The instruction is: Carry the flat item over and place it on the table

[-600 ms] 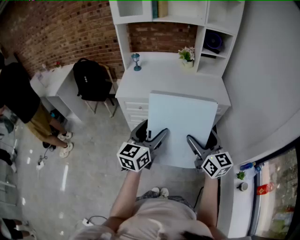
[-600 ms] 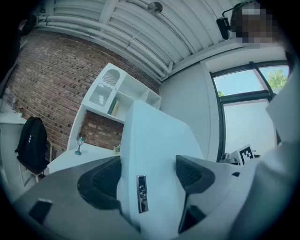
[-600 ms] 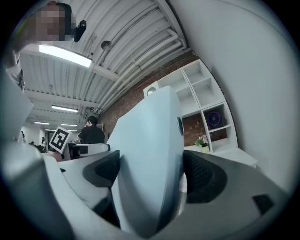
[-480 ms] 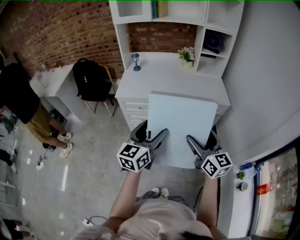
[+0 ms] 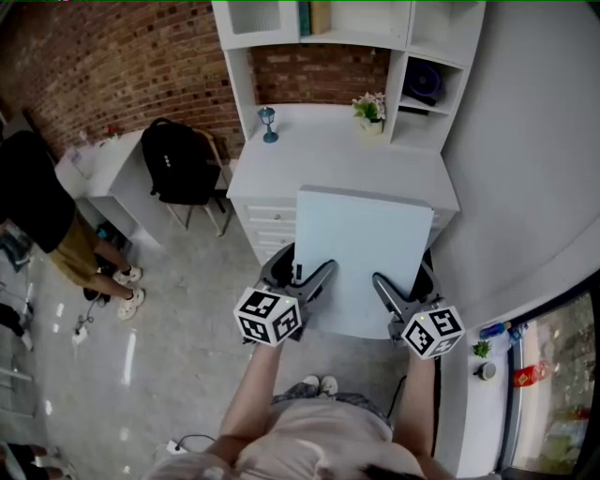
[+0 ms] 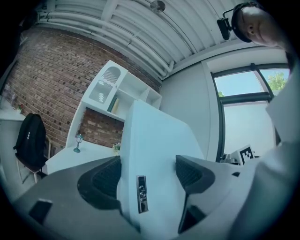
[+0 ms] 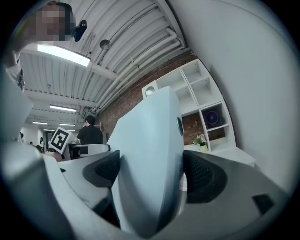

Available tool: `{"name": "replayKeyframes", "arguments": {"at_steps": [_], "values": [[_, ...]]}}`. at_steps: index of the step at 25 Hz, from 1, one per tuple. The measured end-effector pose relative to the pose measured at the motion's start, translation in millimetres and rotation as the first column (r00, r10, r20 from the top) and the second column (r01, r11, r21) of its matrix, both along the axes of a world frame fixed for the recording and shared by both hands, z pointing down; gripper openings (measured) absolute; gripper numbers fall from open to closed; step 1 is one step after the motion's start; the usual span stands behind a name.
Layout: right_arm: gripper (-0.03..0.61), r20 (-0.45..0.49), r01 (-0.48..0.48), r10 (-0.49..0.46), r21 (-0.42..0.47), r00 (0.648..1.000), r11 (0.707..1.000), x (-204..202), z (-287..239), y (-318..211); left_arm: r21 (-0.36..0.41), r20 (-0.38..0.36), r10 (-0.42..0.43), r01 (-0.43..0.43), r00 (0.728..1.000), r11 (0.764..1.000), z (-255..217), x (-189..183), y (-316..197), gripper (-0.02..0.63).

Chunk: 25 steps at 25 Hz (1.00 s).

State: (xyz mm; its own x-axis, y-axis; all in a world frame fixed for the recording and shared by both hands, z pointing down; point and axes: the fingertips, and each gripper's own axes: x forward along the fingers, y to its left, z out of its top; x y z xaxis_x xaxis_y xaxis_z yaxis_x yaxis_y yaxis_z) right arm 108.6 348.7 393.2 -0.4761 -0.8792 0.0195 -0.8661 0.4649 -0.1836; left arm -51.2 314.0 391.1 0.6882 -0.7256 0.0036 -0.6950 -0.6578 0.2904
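The flat item (image 5: 366,248) is a thick white rectangular panel, held level in the air by its near edge. It hangs over the front of the white desk (image 5: 309,155) and hides part of the desk top; I cannot tell whether its far edge touches. My left gripper (image 5: 305,272) is shut on the panel's near left corner, and the panel (image 6: 154,140) fills the gap between the dark pads (image 6: 105,176). On the near right corner my right gripper (image 5: 403,283) is clamped the same way, with the panel (image 7: 150,136) wedged between its pads (image 7: 201,176).
A small lamp figure (image 5: 269,122) and a flower pot (image 5: 370,108) stand at the back of the desk under white shelves (image 5: 347,28). A black backpack (image 5: 178,159) hangs on a chair to the left, beside a second desk (image 5: 103,169) and a person in black (image 5: 37,206).
Both grippers keep the same hold on the panel. The room has slid slightly up and left in the head view; nothing else differs.
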Motion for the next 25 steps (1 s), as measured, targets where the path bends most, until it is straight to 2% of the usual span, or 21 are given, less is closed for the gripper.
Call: {"name": "replayKeyframes", "arguments": {"at_steps": [20,25], "values": [[0.439,0.031,-0.053,0.054,-0.027,0.998,0.998,-3.9,14.6,-33.3,-0.006,0.014,0.070,-0.070,0.997,0.998,13.2,-1.1,-42.0,0.354],[0.439,0.042,-0.065,0.066,-0.033,0.997,0.997,-2.1,17.9,-55.1,-0.015,0.016,0.075,-0.075,0.997,0.997,16.4,0.5,-64.1,0.354]]}}
